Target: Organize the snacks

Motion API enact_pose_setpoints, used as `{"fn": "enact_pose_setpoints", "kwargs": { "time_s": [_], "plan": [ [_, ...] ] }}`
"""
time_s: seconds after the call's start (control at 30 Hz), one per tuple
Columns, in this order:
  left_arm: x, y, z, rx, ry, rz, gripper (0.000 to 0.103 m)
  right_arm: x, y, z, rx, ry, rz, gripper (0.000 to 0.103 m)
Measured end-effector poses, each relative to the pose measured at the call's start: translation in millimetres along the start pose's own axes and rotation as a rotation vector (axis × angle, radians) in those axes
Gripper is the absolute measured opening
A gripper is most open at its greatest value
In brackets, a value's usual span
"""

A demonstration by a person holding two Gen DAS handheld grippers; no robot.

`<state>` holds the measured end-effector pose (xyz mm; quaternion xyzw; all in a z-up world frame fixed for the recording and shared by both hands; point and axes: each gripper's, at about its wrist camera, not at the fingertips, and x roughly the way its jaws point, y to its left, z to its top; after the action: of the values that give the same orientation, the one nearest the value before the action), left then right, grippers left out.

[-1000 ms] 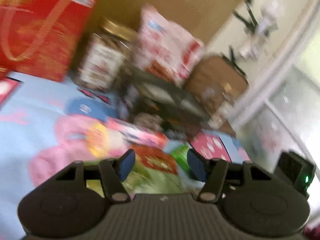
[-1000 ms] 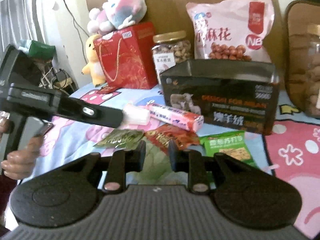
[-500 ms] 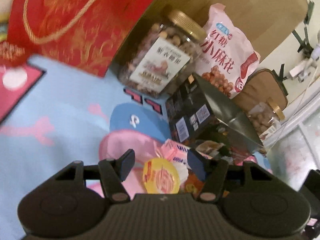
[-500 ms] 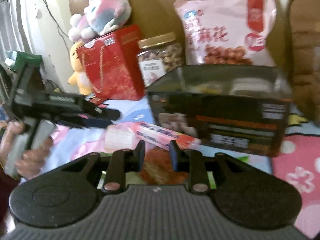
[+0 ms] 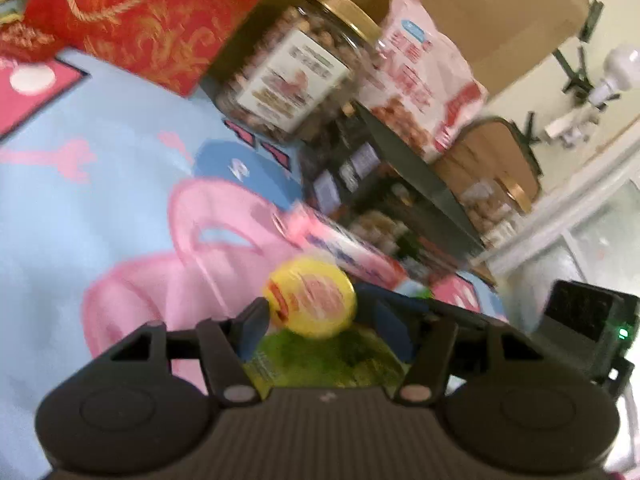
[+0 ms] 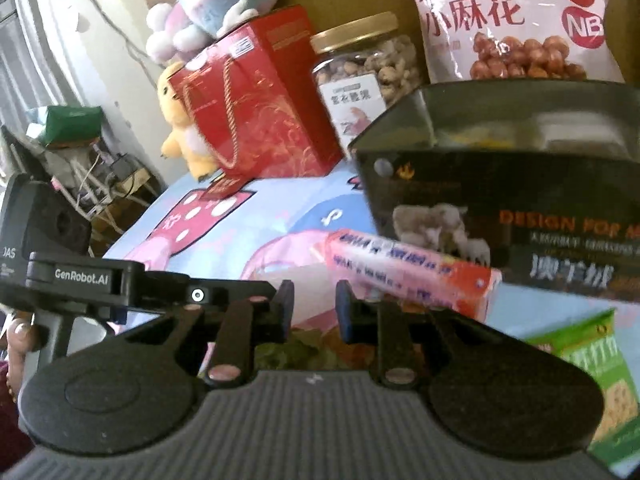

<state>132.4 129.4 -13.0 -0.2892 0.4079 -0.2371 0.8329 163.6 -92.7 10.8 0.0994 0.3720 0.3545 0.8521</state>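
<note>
In the left wrist view a round yellow-lidded jelly cup lies on the blue and pink sheet between the fingers of my left gripper. Its jaws are closing. The left pad is at the cup's edge and a gap shows on the right. A green packet lies under the cup. A long pink pack lies in front of the open black box. My right gripper hovers in front of the pack. Its jaws are closing a little, a narrow gap apart, with nothing between them.
A nut jar, a pink snack bag and a red gift bag stand behind the box, with plush toys above. A green cracker pack lies at the right. A hand holds the left gripper's handle.
The left gripper has sunk toward the sheet and the yellow cup now sits between its narrowing fingers. The right gripper has moved in closer to the black box and the pink pack.
</note>
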Motion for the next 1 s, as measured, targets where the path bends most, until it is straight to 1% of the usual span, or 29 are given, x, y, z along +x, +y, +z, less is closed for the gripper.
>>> {"fn": "enact_pose_setpoints", "kwargs": {
  "time_s": [0.1,0.17,0.23,0.3,0.37,0.43,0.47,0.53,0.6,0.67,0.73,0.8,0.9,1.0],
  "plan": [
    [-6.8,-7.4,-15.2,0.021,0.007,-0.010,0.053,-7.8,4.8,-10.3,-0.008,0.015,0.007,0.026],
    [-14.0,-9.7,-22.6,0.029,0.020,-0.032,0.055,-17.5,7.6,-16.0,-0.012,0.002,0.019,0.026],
    [-26.2,-11.1,-22.9,0.052,-0.001,-0.030,0.057,-30.7,8.9,-17.8,-0.016,-0.032,0.020,0.026],
    [-40.1,-9.5,-13.2,0.065,-0.056,-0.005,0.057,-43.3,6.6,-16.3,-0.006,-0.080,0.010,0.026],
    [-46.3,-4.3,1.5,0.037,-0.097,0.012,0.057,-48.8,3.4,-12.0,0.005,-0.112,-0.014,0.026],
    [-44.1,-0.6,18.5,0.026,-0.120,0.006,0.057,-45.1,0.9,-5.4,0.011,-0.119,-0.036,0.026],
    [-39.6,-0.2,25.6,0.032,-0.124,0.015,0.057,-41.1,-1.0,-2.0,0.021,-0.118,-0.042,0.026],
    [-26.3,1.7,35.6,0.036,-0.106,0.031,0.057,-28.9,-4.0,3.7,0.044,-0.111,-0.048,0.026],
    [-11.1,5.5,38.3,0.021,-0.065,0.027,0.057,-14.6,-6.9,8.4,0.062,-0.088,-0.061,0.026],
    [0.7,8.4,35.1,0.012,-0.031,0.046,0.057,0.1,-8.4,12.2,0.084,-0.061,-0.069,0.026],
    [8.2,10.5,29.2,0.005,-0.008,0.040,0.056,11.0,-9.4,14.7,0.093,-0.037,-0.072,0.026],
    [9.3,9.4,22.5,0.007,0.000,0.012,0.056,18.5,-9.3,14.7,0.097,-0.023,-0.057,0.026],
    [3.6,5.5,11.1,0.008,0.012,0.015,0.054,18.1,-7.2,12.9,0.111,-0.003,-0.020,0.025],
    [-8.2,-0.9,-8.8,0.019,0.020,0.017,0.055,6.3,-2.4,2.2,0.101,0.020,0.010,0.025]
  ]
}}
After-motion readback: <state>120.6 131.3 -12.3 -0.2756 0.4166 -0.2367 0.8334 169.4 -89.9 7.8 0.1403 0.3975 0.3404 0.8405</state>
